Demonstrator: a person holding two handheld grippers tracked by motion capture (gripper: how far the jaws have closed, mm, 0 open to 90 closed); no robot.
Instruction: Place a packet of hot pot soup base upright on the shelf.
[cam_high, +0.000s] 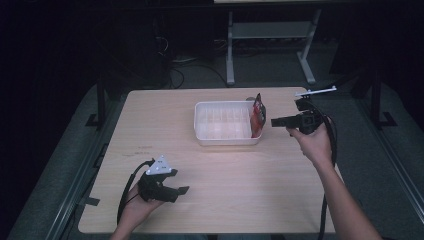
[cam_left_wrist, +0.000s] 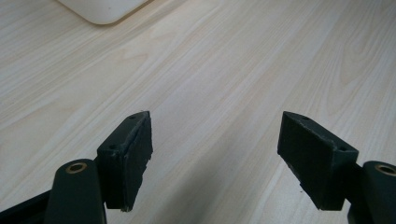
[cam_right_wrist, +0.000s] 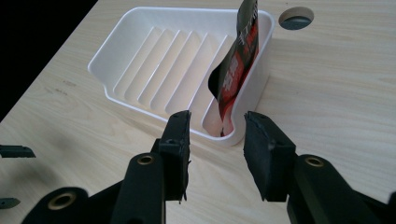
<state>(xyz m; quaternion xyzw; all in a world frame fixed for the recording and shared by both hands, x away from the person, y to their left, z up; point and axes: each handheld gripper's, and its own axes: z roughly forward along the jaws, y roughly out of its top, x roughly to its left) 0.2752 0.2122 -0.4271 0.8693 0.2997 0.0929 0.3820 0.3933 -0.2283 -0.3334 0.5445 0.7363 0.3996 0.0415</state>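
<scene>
A white ribbed tray (cam_high: 200, 121) (cam_right_wrist: 108, 55) sits at the middle back of the wooden table. A red and black packet (cam_high: 257, 116) (cam_right_wrist: 239, 70) stands upright in its rightmost slot, leaning on the right wall. My right gripper (cam_high: 274, 121) (cam_right_wrist: 217, 140) hovers just right of the tray, pointing at that end, open with nothing between its jaws. Near the table's front left, my left gripper (cam_high: 183, 190) (cam_left_wrist: 215, 154) rests low over bare wood, open and empty.
A round cable hole (cam_right_wrist: 295, 19) lies in the tabletop just beyond the tray's far right corner. Bare wood stretches between the tray and the left gripper. White table legs (cam_high: 230, 50) stand on the dark floor behind the table.
</scene>
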